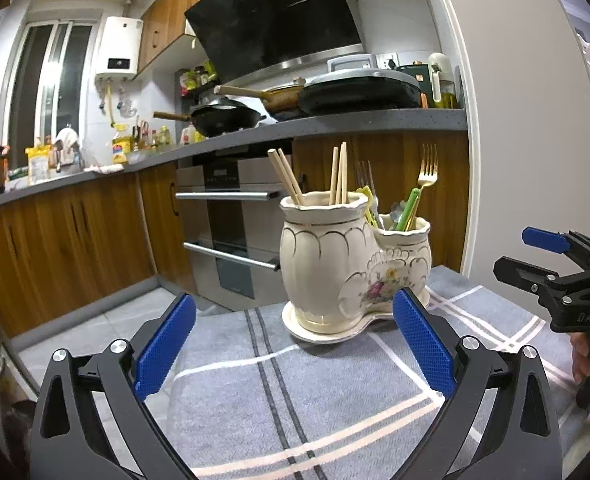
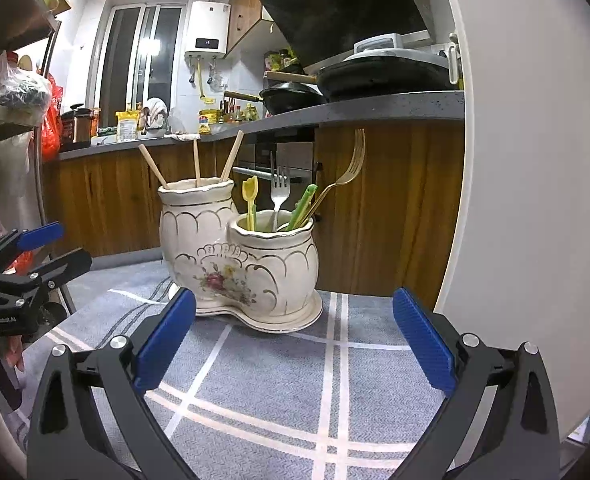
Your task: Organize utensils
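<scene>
A cream ceramic utensil holder (image 1: 335, 264) with two joined pots, gold scalloped trim and a painted flower spray stands upright on its own cream saucer base, just right of centre in the left wrist view and at centre in the right wrist view. Its taller pot holds pale wooden chopsticks (image 1: 339, 172) leaning apart. The shorter pot holds a gold metal fork (image 2: 349, 168), a silver metal fork (image 2: 279, 194), green plastic utensils (image 2: 304, 206) and a yellow plastic spoon-shaped piece (image 2: 251, 200), all handle-down with heads up.

The holder rests on a surface covered by a grey cloth with white and dark stripes (image 1: 295, 380).

The left tool (image 1: 293, 344), black with blue ribbed pads, fills the lower part of its own frame, jaws spread wide with nothing between them, short of the holder. The right tool (image 2: 294, 340) shows the same at the bottom of its frame, jaws wide and holding nothing. Each tool also appears at the edge of the other's view, gripped by a hand (image 1: 583, 356).

Behind, in the upper half, a grey kitchen worktop (image 1: 335, 124) over wooden cabinets carries dark pans (image 1: 231, 118), and a white curved panel (image 2: 535, 160) fills the right side.
</scene>
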A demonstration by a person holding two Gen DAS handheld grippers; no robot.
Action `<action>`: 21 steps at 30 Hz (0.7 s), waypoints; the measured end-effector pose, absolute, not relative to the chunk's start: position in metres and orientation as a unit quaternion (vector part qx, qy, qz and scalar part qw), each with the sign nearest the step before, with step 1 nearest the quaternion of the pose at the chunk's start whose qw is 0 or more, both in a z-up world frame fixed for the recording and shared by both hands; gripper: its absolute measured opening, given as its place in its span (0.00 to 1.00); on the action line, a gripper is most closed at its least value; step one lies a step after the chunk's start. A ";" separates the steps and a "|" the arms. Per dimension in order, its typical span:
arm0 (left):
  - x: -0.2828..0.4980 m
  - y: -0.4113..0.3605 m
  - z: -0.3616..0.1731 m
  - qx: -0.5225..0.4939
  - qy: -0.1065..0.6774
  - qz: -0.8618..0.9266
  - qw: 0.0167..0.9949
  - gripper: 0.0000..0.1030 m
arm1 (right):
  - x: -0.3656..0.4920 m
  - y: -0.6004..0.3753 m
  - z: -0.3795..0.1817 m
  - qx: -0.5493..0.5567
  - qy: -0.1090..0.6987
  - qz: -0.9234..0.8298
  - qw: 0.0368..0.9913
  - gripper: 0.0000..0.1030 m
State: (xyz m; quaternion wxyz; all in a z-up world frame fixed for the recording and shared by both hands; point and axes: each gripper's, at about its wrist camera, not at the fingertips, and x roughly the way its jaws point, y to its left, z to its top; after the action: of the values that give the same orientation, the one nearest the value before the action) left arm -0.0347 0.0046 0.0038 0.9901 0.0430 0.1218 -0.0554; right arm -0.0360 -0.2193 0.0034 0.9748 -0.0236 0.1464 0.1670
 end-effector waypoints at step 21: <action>-0.032 0.011 0.002 0.026 0.137 -0.050 0.989 0.95 | -0.040 -0.222 0.004 -0.021 0.140 0.170 0.975 0.95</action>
State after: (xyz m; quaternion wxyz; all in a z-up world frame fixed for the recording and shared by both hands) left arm -0.0323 0.0106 0.0018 0.9889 0.0261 0.1373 -0.0499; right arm -0.0396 -0.2216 0.0036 0.9751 -0.0212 0.1401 0.1704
